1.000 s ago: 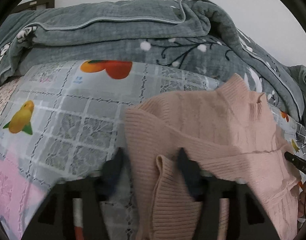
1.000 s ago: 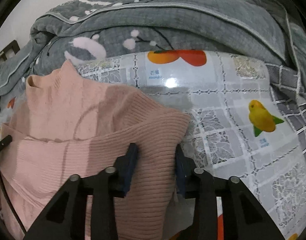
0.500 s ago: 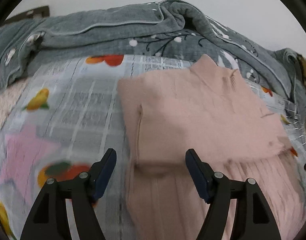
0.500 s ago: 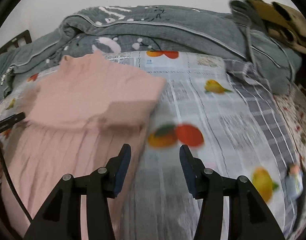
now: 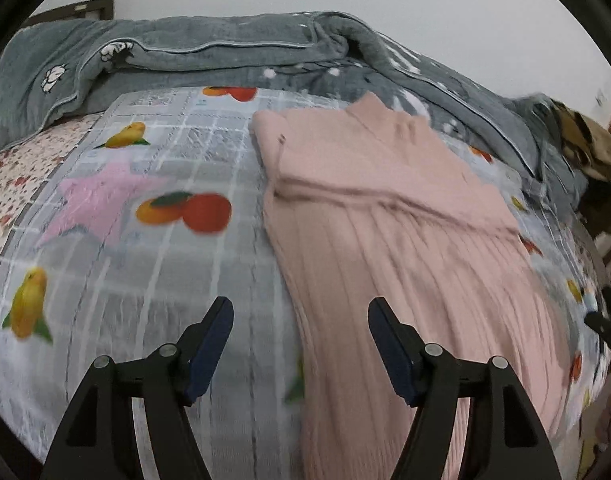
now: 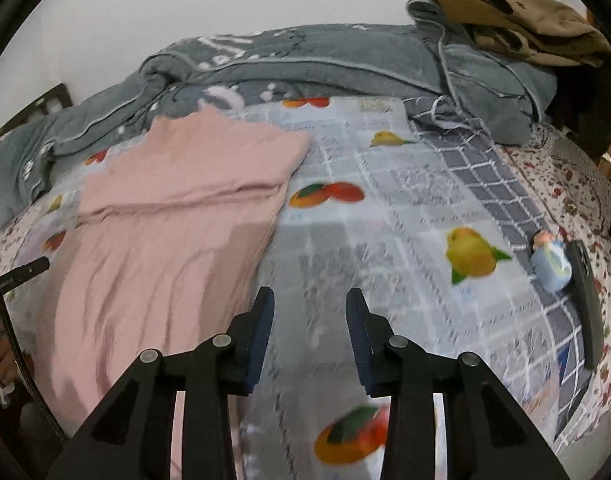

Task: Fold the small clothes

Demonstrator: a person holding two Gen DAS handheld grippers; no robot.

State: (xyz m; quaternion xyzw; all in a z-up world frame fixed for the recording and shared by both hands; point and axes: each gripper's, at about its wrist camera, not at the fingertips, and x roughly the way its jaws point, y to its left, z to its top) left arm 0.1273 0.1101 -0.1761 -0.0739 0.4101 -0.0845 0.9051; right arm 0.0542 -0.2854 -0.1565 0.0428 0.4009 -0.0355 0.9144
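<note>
Both grippers have drawn back from the pink knitted garment since a second ago, when each had a fold of it between its pads; now nothing lies between either pair.

From the left wrist camera, the left gripper stands spread wide and released at the bottom centre, its right finger over the garment's ribbed lower part and its left over the fruit-print sheet. The garment runs from the upper centre down to the lower right, with both sleeves folded across the chest and the collar pointing up toward the grey quilt bunched along the top.

From the right wrist camera, the right gripper sits at the bottom centre over bare sheet, just right of the garment's edge. Its jaws have just been closing, yet a clear gap remains and they grasp nothing. The garment fills the left half of this frame. A small pale-blue bottle lies on the sheet at the right, touching or just beside a dark flat bar. Brown clothing rests on the quilt at the upper right.
</note>
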